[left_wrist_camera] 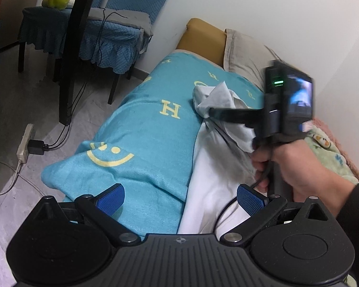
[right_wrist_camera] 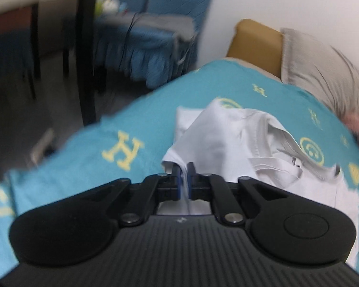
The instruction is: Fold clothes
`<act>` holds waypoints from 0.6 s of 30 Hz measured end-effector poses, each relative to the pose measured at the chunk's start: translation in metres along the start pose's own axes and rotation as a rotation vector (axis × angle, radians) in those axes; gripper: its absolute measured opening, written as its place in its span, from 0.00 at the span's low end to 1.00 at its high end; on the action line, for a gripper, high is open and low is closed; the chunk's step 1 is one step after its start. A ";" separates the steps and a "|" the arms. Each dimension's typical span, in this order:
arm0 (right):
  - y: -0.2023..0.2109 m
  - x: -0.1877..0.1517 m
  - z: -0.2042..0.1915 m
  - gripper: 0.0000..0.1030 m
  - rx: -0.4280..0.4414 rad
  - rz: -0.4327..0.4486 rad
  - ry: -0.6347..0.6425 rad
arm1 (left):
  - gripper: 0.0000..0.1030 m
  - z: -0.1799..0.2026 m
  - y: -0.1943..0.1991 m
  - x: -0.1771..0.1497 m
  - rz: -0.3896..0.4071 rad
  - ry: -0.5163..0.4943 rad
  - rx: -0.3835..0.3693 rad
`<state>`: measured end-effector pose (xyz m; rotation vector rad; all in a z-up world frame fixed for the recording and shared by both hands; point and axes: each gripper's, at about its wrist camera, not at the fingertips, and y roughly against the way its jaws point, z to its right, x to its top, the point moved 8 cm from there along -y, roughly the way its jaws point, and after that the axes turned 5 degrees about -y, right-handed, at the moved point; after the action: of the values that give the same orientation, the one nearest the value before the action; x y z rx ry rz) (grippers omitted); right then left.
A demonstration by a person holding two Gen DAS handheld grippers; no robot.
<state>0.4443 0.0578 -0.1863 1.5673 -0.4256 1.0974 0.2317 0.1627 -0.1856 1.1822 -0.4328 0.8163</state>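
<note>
A white T-shirt [left_wrist_camera: 210,167] lies on a teal blanket [left_wrist_camera: 143,129] with yellow letters and smiley faces. My left gripper [left_wrist_camera: 180,197] is open and empty, its blue pads [left_wrist_camera: 111,198] wide apart above the blanket edge and the shirt's near part. My right gripper [right_wrist_camera: 183,174] is shut on a fold of the white T-shirt [right_wrist_camera: 227,134] and lifts it; the shirt's collar [right_wrist_camera: 287,160] lies to the right. In the left wrist view the right gripper [left_wrist_camera: 213,112] reaches from the right, holding raised fabric.
A grey pillow [left_wrist_camera: 246,55] and a tan headboard [left_wrist_camera: 203,40] sit at the far end by the white wall. A green patterned blanket [left_wrist_camera: 330,150] lies at the right. Left of the bed are a floor power strip [left_wrist_camera: 25,143], cables and blue-covered chairs [left_wrist_camera: 83,33].
</note>
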 end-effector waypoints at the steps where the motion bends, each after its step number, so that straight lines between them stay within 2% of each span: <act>1: 0.002 0.003 0.003 0.05 -0.004 0.010 -0.014 | 0.98 0.000 0.000 0.000 0.001 0.001 -0.001; 4: 0.009 0.011 0.015 0.04 -0.021 0.046 -0.062 | 0.98 0.000 0.001 0.000 0.012 0.006 -0.002; 9: 0.033 0.039 0.086 0.04 -0.152 0.164 -0.207 | 0.98 0.000 0.004 0.003 0.035 0.016 -0.002; 14: 0.017 0.040 0.173 0.04 -0.347 0.142 -0.361 | 0.98 0.004 -0.003 0.000 0.026 0.002 0.001; 16: 0.001 0.030 0.195 0.04 -0.388 0.098 -0.414 | 0.98 0.007 -0.008 -0.003 0.015 -0.010 0.003; 18: -0.013 0.019 0.206 0.05 -0.394 0.082 -0.460 | 0.98 0.010 -0.014 -0.005 0.004 -0.022 0.006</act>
<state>0.5494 -0.1198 -0.1668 1.4450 -0.9623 0.6505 0.2395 0.1501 -0.1946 1.1966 -0.4508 0.8090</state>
